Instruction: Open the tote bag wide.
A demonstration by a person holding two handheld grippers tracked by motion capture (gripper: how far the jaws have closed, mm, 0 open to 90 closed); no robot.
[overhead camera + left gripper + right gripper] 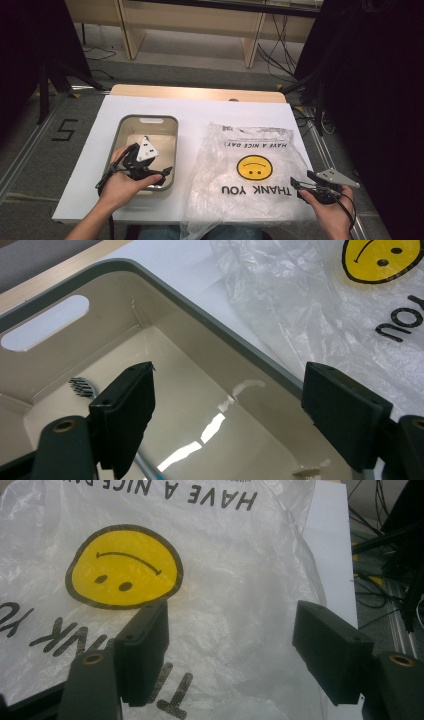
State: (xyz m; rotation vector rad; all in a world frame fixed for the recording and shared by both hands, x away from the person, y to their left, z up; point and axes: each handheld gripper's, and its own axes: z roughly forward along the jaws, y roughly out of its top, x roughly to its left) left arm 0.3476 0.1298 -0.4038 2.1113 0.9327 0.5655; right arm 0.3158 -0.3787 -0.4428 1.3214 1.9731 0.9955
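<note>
Since the left gripper (150, 167) hangs spread over the bin (121, 131), probably going for the toothbrush (82, 386) inside, the right gripper (299, 183), also spread, waits at the plastic bag (235, 185) beside the bin.

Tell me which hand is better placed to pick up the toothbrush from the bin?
Left. The left gripper hangs open over the bin, and the toothbrush lies just below it. The right gripper is apart, open at the plastic bag.
</note>
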